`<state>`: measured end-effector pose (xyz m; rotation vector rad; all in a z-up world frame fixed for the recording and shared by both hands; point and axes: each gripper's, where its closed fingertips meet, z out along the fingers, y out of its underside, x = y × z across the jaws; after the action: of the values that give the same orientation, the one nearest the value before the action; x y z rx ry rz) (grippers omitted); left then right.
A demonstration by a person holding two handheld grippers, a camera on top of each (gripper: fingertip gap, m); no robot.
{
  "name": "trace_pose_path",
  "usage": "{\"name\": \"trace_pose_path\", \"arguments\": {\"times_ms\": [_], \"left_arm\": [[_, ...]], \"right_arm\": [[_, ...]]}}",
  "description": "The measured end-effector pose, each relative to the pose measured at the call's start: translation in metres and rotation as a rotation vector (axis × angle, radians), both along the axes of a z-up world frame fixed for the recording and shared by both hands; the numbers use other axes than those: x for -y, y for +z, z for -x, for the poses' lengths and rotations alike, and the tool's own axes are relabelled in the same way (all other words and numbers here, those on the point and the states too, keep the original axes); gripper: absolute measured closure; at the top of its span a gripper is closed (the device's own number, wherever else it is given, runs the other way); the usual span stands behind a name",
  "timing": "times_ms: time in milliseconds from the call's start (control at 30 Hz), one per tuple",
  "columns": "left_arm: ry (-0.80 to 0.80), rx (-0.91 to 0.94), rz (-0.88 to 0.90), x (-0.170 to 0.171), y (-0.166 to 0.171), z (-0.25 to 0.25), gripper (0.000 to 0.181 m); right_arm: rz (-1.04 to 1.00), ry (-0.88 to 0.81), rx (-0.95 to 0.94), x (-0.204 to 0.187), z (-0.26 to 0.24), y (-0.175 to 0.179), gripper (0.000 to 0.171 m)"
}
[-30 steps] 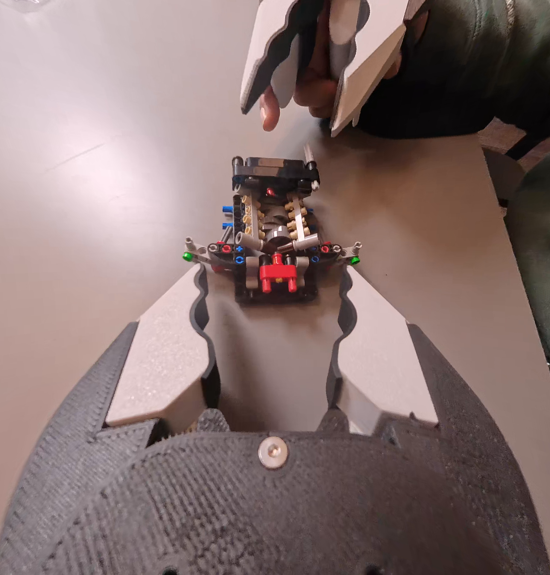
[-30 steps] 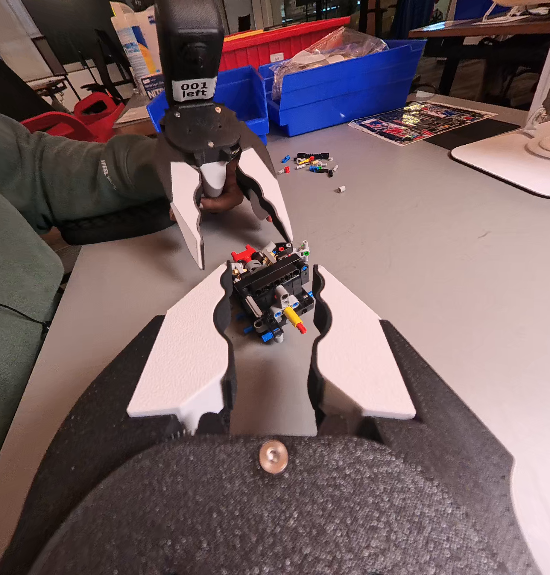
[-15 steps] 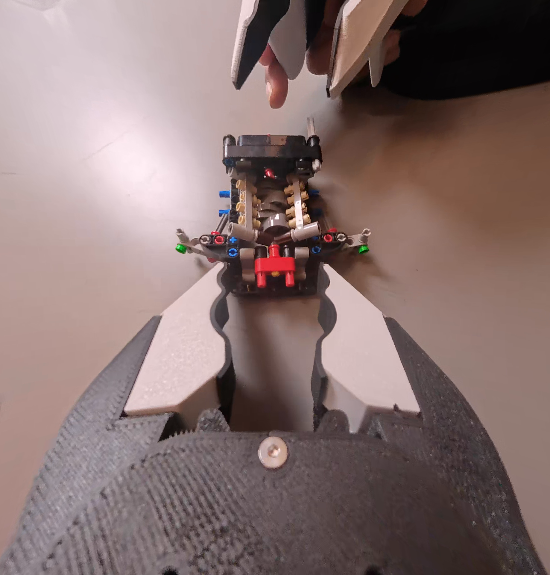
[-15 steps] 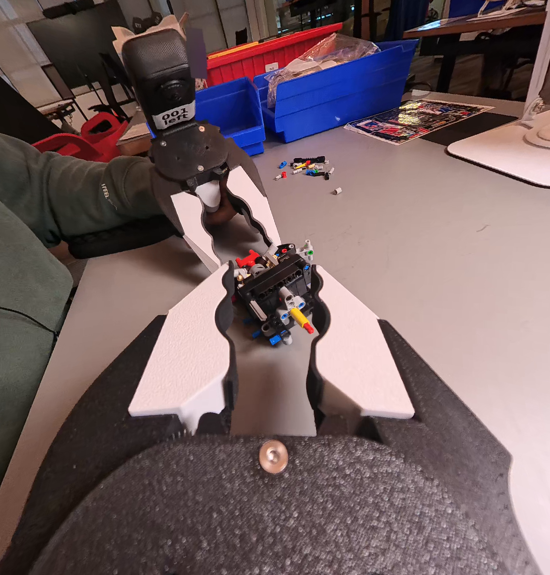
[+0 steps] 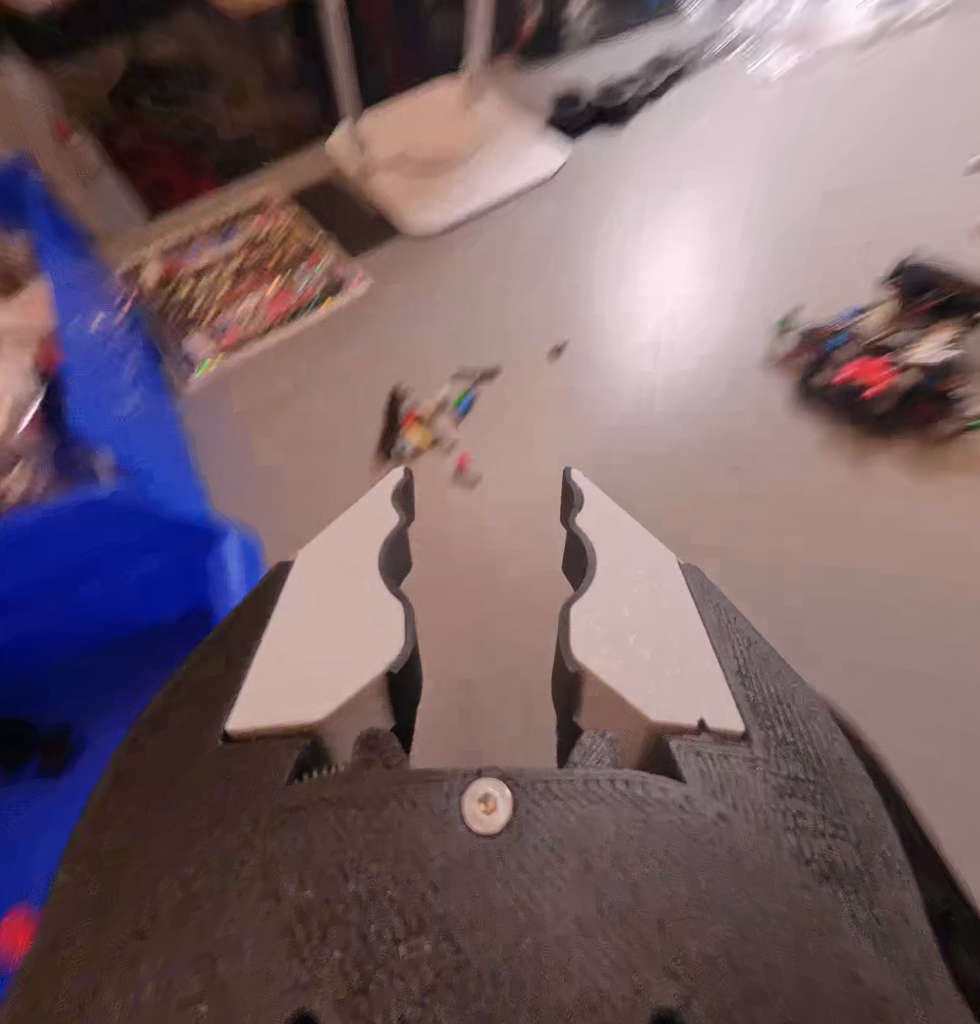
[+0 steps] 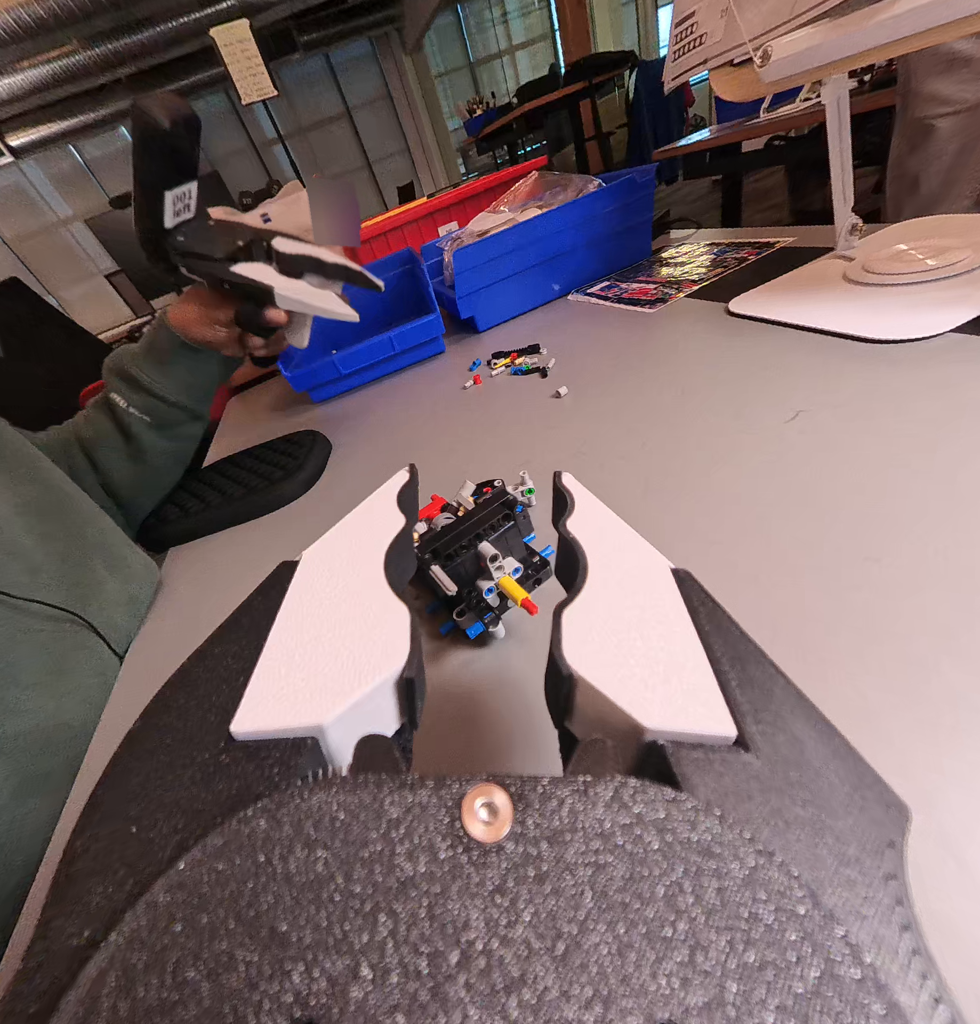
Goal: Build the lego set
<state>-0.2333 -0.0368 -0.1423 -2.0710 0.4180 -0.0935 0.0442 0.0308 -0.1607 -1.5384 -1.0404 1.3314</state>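
Observation:
The partly built lego assembly (image 6: 479, 554), black with grey, blue, red and yellow parts, sits on the grey table (image 6: 753, 498). My right gripper (image 6: 483, 474) is open, with its fingers close on either side of the assembly. My left gripper (image 5: 486, 471) is open and empty, held above the table and pointing at a small pile of loose lego pieces (image 5: 432, 421). The left wrist view is blurred; the assembly (image 5: 886, 377) shows there far to the right. In the right wrist view the left gripper (image 6: 368, 302) is raised at the left, and the loose pieces (image 6: 512, 365) lie beyond the assembly.
Two blue bins (image 6: 543, 260) (image 6: 377, 338) and a red bin (image 6: 449, 205) stand at the back. A printed sheet (image 6: 676, 271) and a white stand base (image 6: 864, 288) lie at the back right. A black armrest (image 6: 238, 487) is at the table's left edge.
My left gripper has lifted off the assembly and swung away to face the loose pieces and bins. My right gripper has stayed around the assembly.

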Motion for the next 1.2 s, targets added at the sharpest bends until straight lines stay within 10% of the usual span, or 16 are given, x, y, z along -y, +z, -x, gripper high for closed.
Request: {"name": "trace_pose_path", "arguments": {"times_ms": [33,233,467,833,1200], "left_arm": [[0.099,-0.051,0.065,0.013,-0.016,0.028,0.127],[0.392,-0.415,0.303,0.084,-0.061,0.121,0.132],[0.377,-0.577,0.617,0.101,-0.099,0.151,0.155],[0.304,-0.065,0.321,0.127,0.056,0.157,0.155],[0.244,-0.272,0.360,0.124,0.010,0.137,0.155]], "right_arm": [[0.002,-0.002,0.003,-0.001,0.001,-0.001,0.124],[0.049,0.003,0.001,-0.004,0.005,-0.003,0.125],[0.042,0.015,0.010,-0.001,0.003,-0.003,0.125],[0.055,0.045,-0.019,0.005,-0.004,0.005,0.127],[0.045,0.038,-0.008,0.007,-0.005,0.004,0.128]]}}
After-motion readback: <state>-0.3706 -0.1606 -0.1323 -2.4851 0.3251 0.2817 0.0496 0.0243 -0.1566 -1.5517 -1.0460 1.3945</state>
